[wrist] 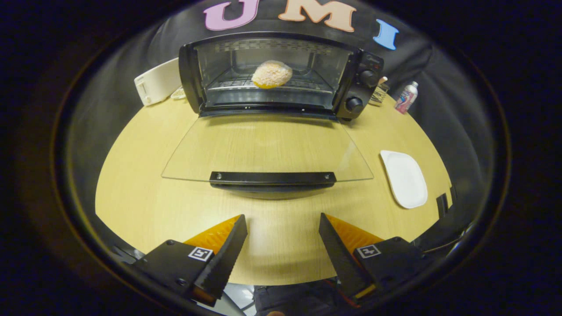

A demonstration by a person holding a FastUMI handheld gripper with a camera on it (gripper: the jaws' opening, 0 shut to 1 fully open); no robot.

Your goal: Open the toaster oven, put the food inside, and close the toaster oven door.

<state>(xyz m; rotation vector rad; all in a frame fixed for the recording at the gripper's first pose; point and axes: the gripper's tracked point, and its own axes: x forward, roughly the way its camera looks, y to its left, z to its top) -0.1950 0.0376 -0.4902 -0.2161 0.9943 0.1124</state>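
Note:
The black toaster oven [364, 66] stands at the far side of the round wooden table [140, 193]. Its glass door [268, 147] is folded down flat toward me, with the black door handle [272, 177] at its near edge. A round, pale crumbed piece of food [271, 74] lies on the wire rack inside the oven. My gripper [283, 224] is open, nothing between its fingers. It hovers over the table just short of the door handle, and the handle lies a little beyond the fingertips.
An empty white plate [404, 177] lies on the table to the right of the door. A white box-like object [156, 82] sits left of the oven. A small bottle [406, 97] and a rack-like item [379, 93] stand right of the oven.

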